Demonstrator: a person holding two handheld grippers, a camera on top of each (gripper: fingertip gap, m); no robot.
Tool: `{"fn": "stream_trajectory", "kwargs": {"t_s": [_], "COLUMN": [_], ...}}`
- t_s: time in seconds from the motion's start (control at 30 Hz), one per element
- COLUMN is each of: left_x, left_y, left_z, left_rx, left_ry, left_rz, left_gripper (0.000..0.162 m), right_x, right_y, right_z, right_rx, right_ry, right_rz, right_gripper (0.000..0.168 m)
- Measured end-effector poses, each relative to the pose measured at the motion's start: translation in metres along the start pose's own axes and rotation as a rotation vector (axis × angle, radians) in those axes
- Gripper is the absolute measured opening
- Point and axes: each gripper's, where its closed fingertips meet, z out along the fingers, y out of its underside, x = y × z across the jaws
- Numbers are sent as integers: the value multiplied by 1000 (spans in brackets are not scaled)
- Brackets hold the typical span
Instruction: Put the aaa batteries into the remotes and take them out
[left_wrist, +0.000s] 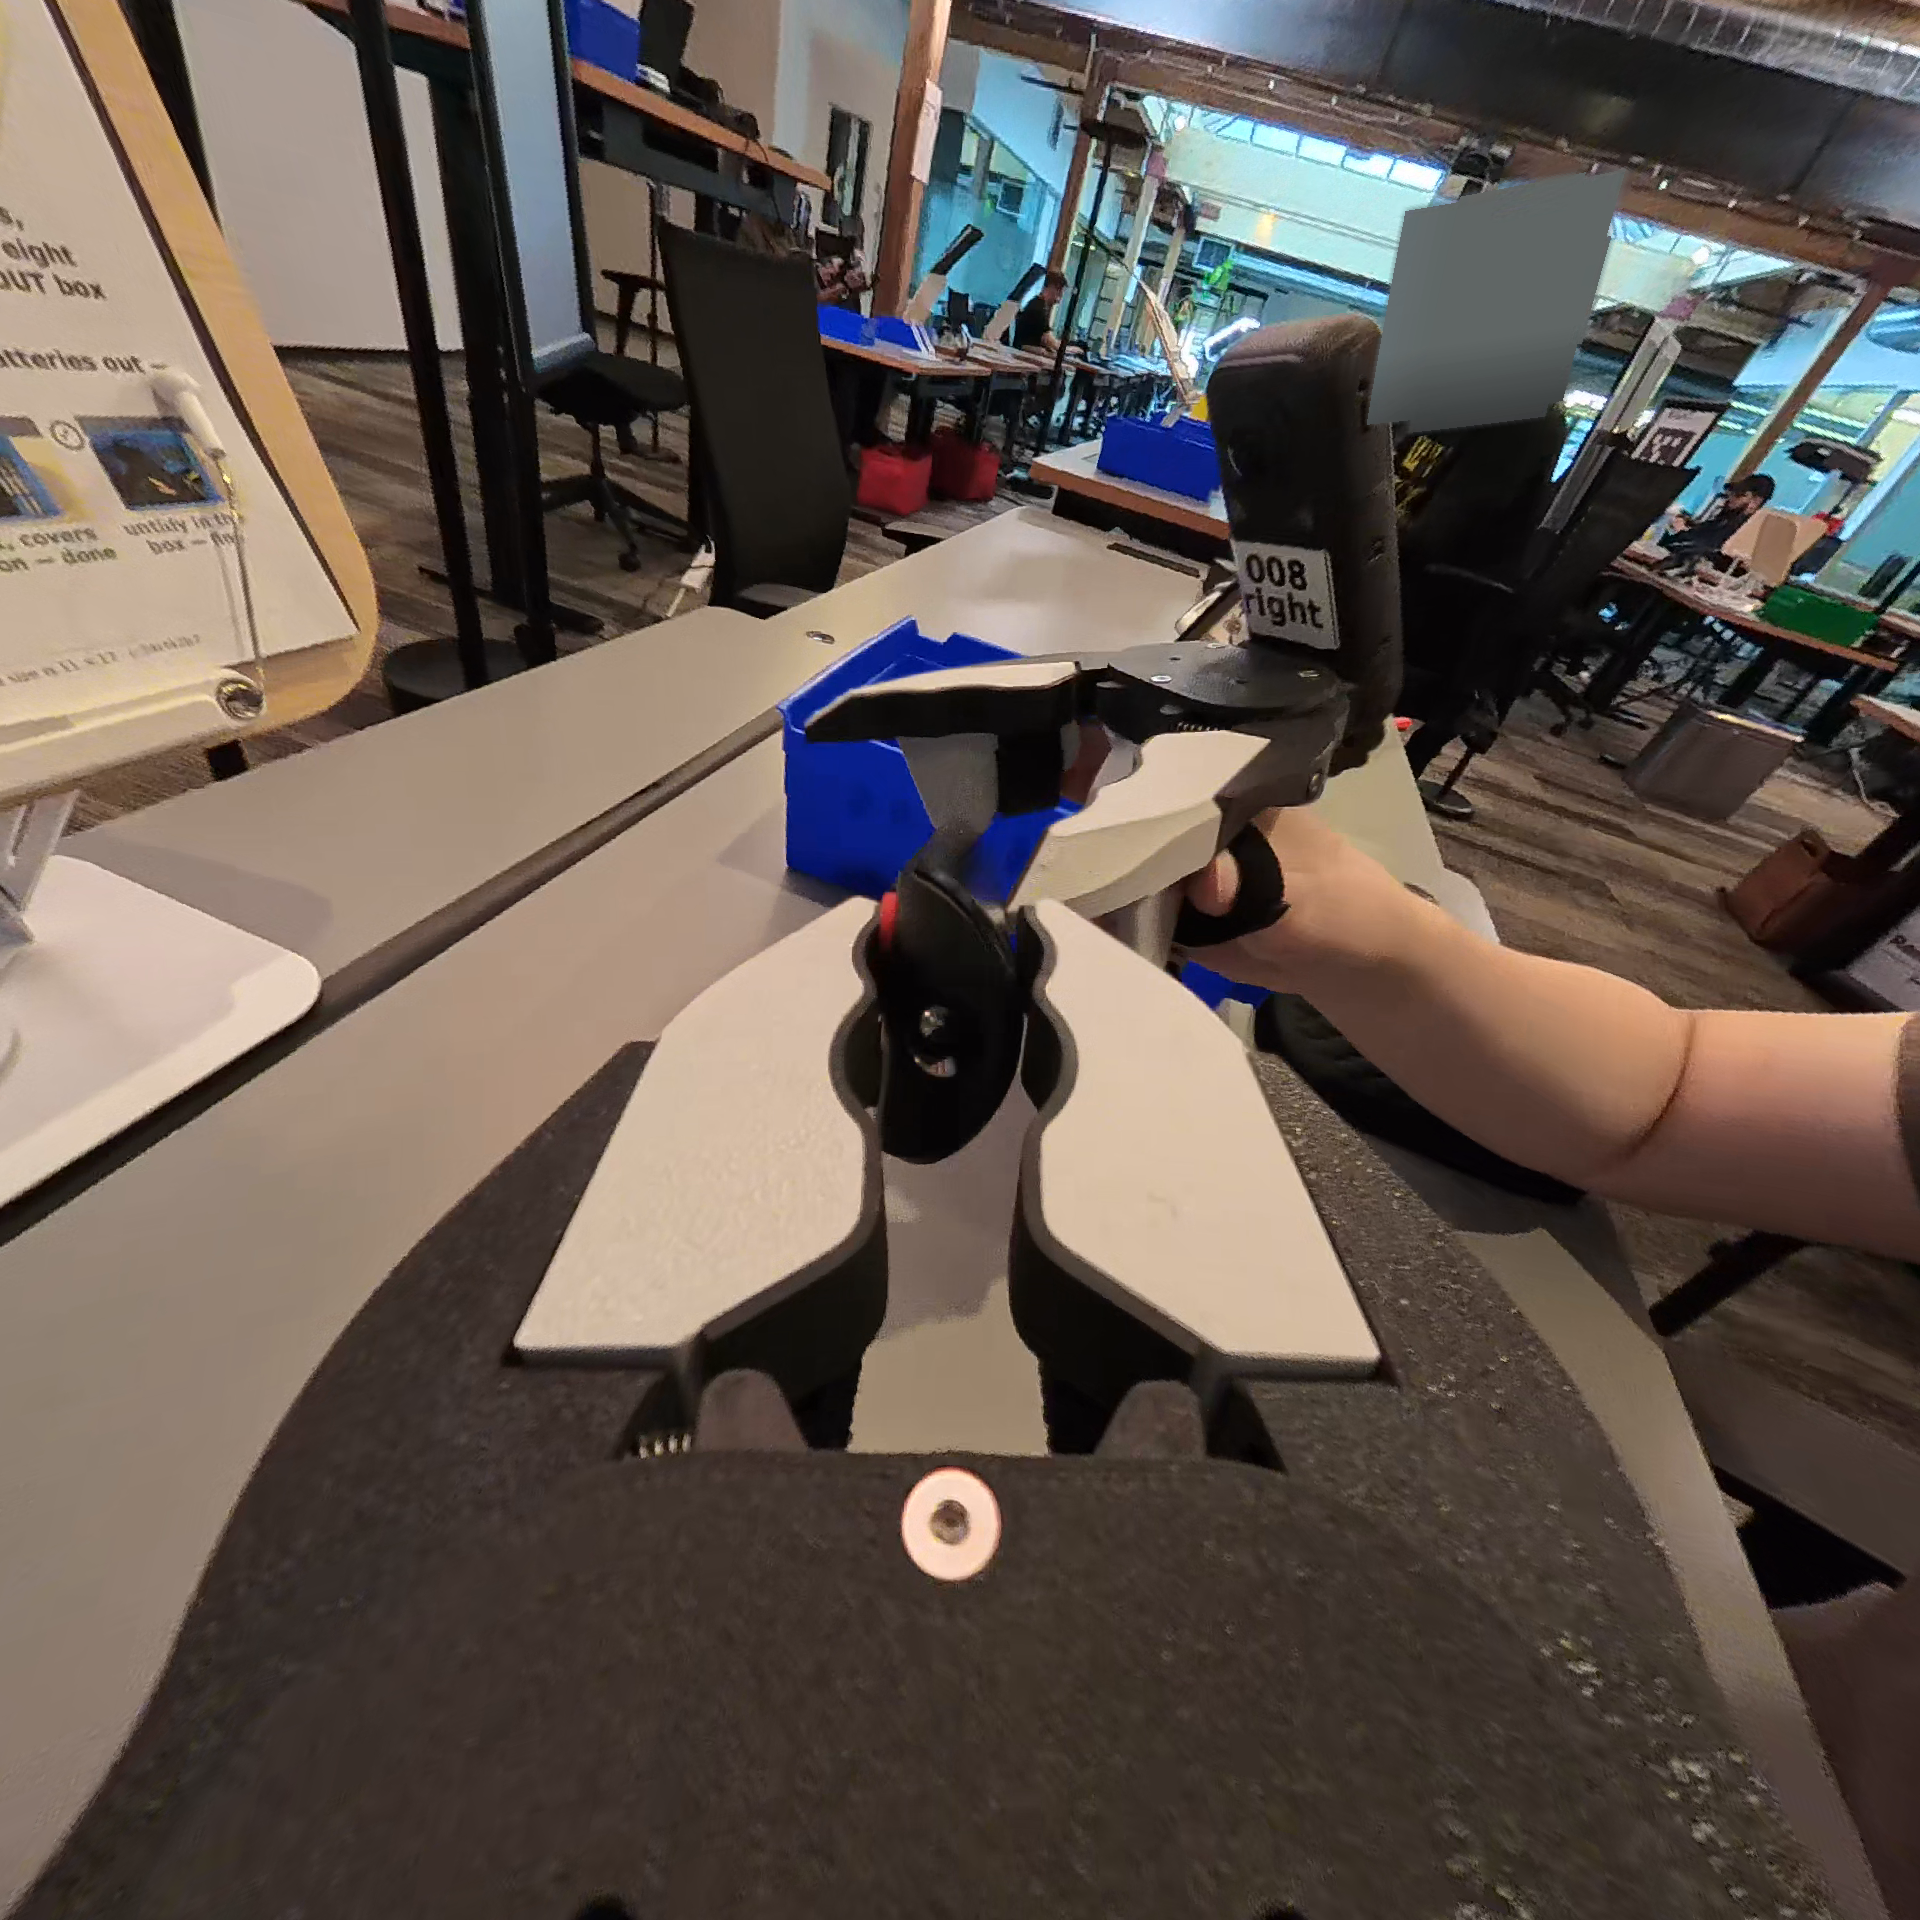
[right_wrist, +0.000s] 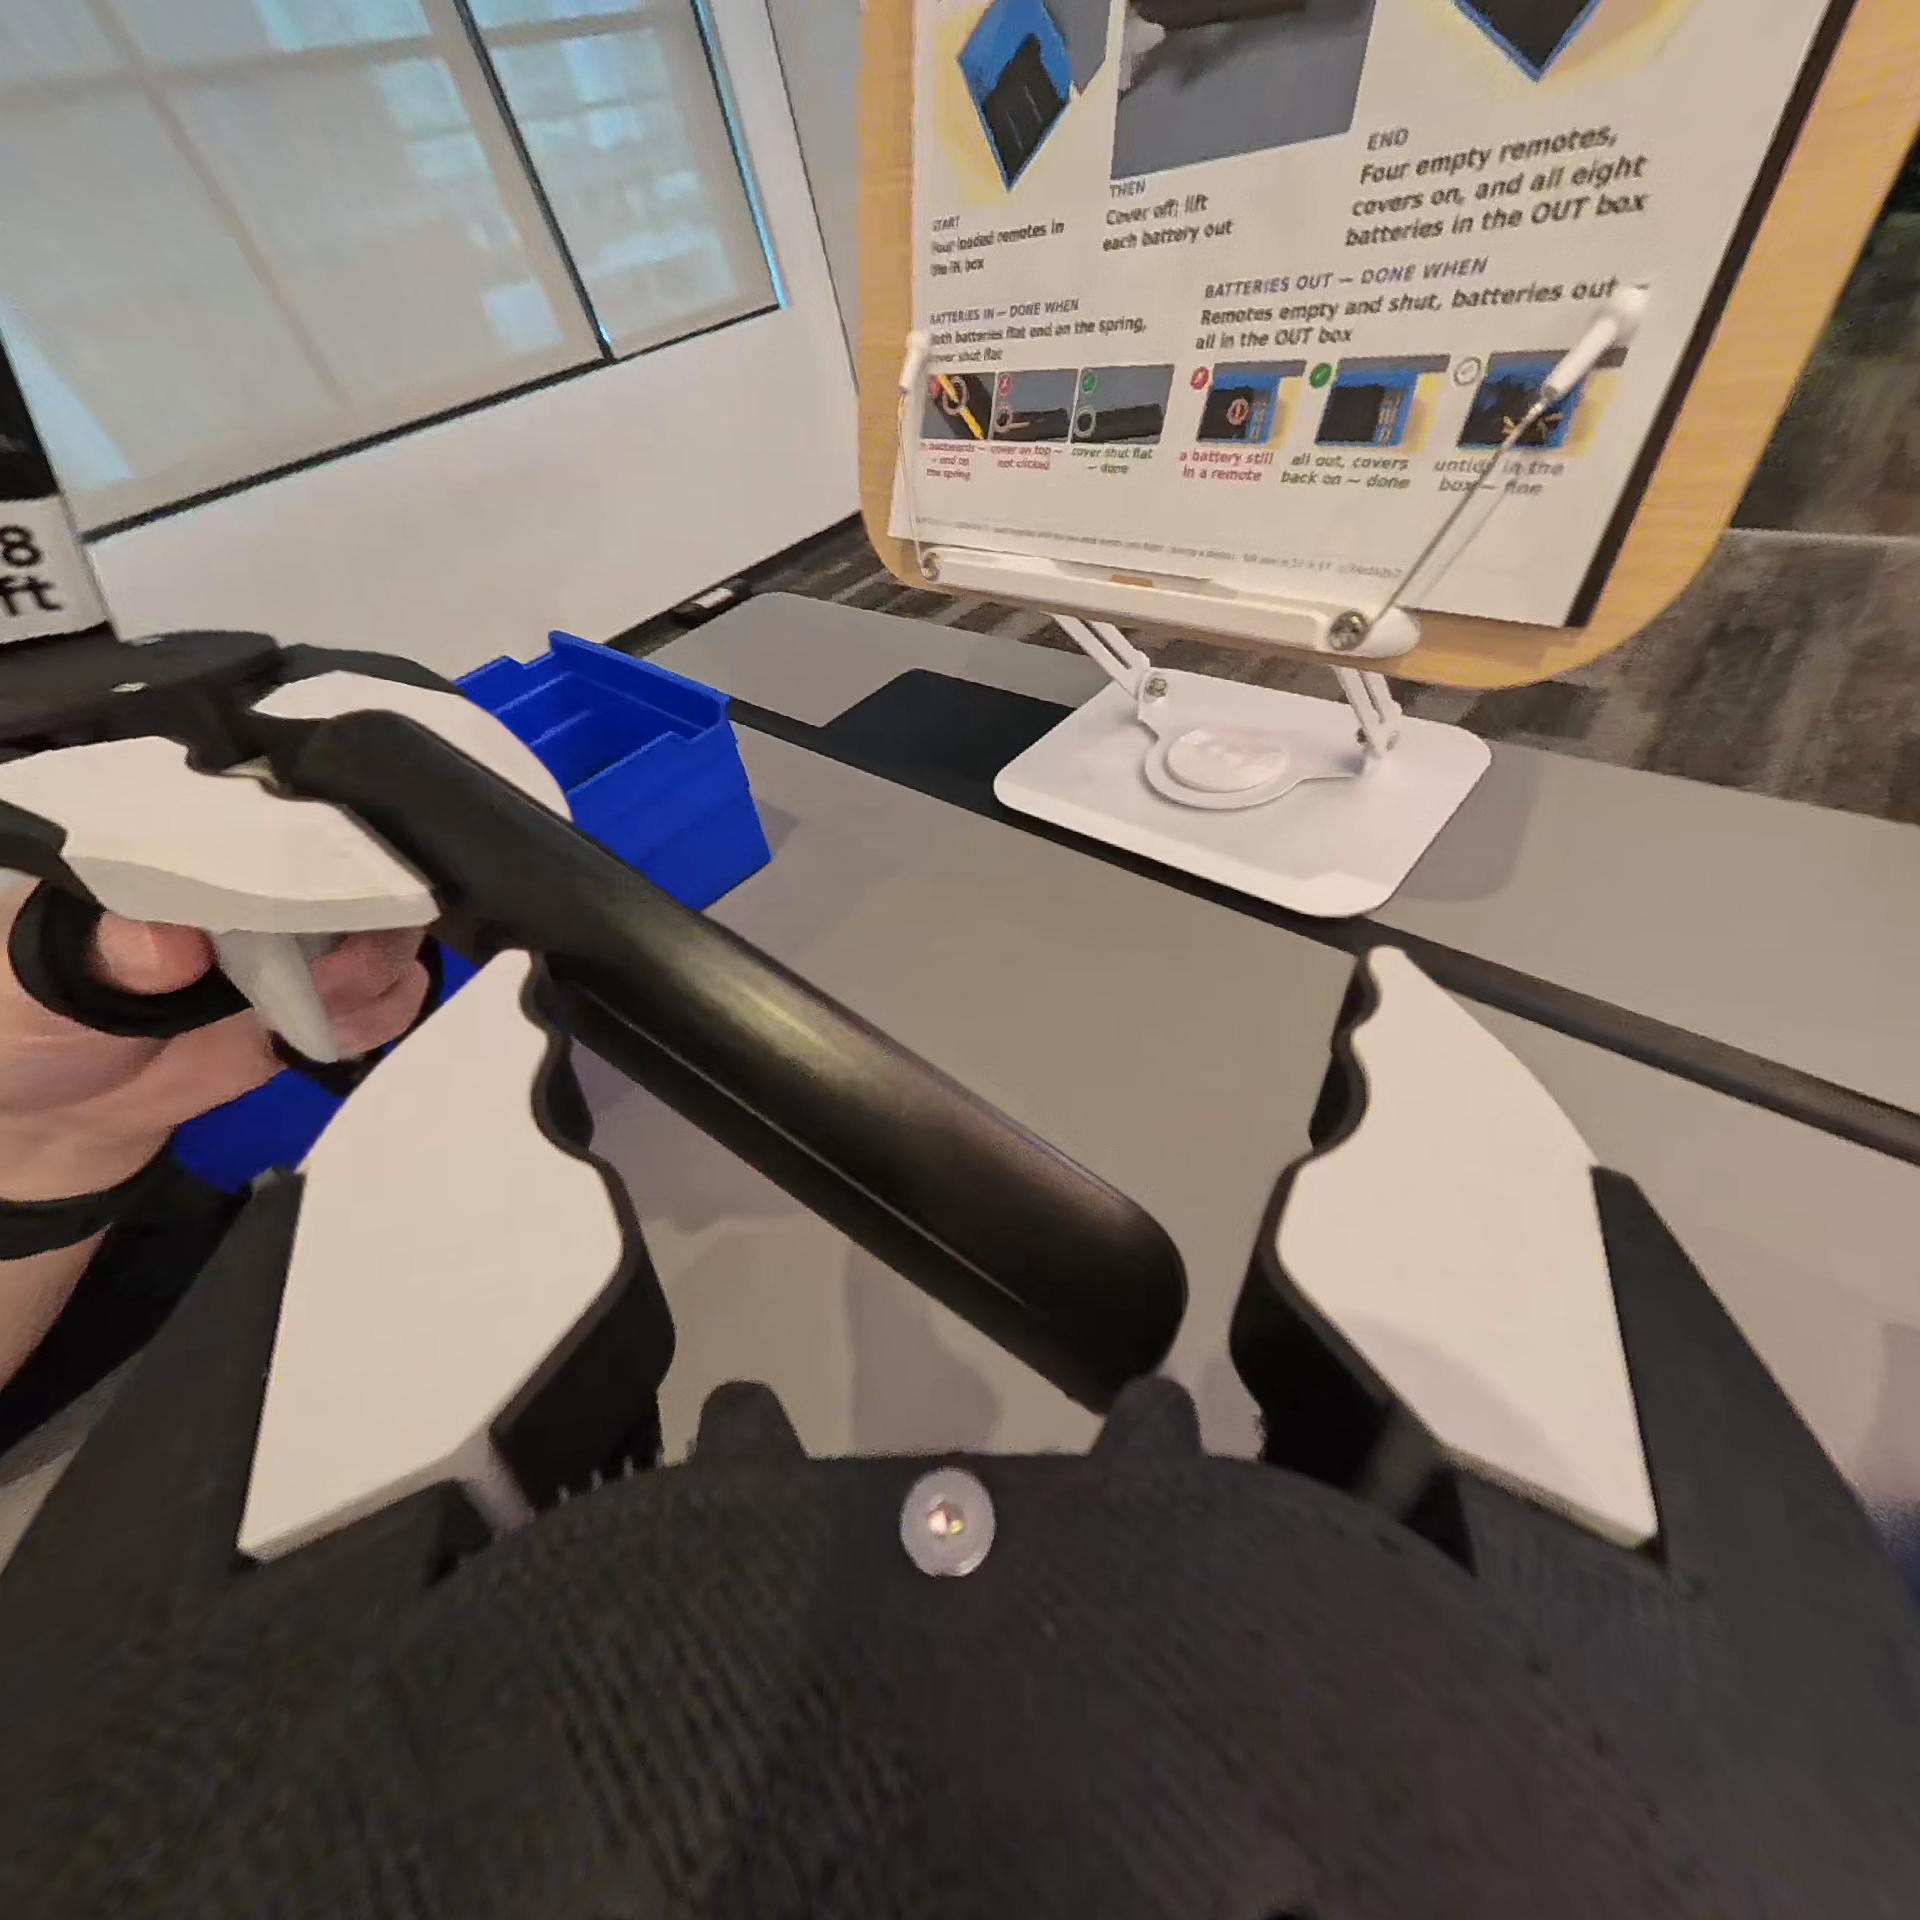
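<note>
We see both views evenly lit by soft indoor light, bright but not harsh. In the left wrist view daylight pours through the far windows (left_wrist: 1299, 156), slightly washing out the background hall. The surface (left_wrist: 468, 790) carries only faint, diffuse shadows, a soft one beside the blue bin (left_wrist: 852, 790). A long sheen runs along the black remote (right_wrist: 831, 1081) in the right wrist view. Wide-angle distortion bends straight lines toward the edges, so the surface edge curves. The instruction board (right_wrist: 1299, 312) looks slightly smeared by motion blur, as do the board's edges in the left view. Both cameras' own claws render sharp.
</note>
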Motion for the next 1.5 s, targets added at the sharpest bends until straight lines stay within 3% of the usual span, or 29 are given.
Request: {"fn": "stream_trajectory", "kwargs": {"t_s": [0.2,0.3,0.37,0.53,0.63,0.8,0.87,1.2,1.5], "left_x": [-3,-5,-7,-12,-12,-11,-10,5,9], "left_y": [4,-1,-6,-15,-16,-14,-14,-15,13], "left_z": [-1,-7,-12,-23,-24,-22,-21,-22,-17], "left_rx": [-37,-22,-10,15,35,39,45,5,-199], "left_ry": [-33,-30,-32,-52,-20,4,10,71,92], "left_rz": [49,34,23,-25,-109,-140,-145,7,41], "left_gripper": [22,22,22,22,22,22,22,24,25], "right_x": [-7,-27,-30,-26,-35,-38,-42,-43,-46], "right_y": [18,19,25,26,22,22,27,17,16], "right_z": [8,11,13,14,10,8,8,-5,-13], "right_rx": [-67,-53,-57,-15,47,66,59,44,11], "right_ry": [-123,-292,-290,-68,13,116,82,63,44], "right_rz": [144,117,-18,-528,-759,-939,-961,-1067,-1219], "right_gripper": [128,128,129,122,101,74,51,49,49]}}
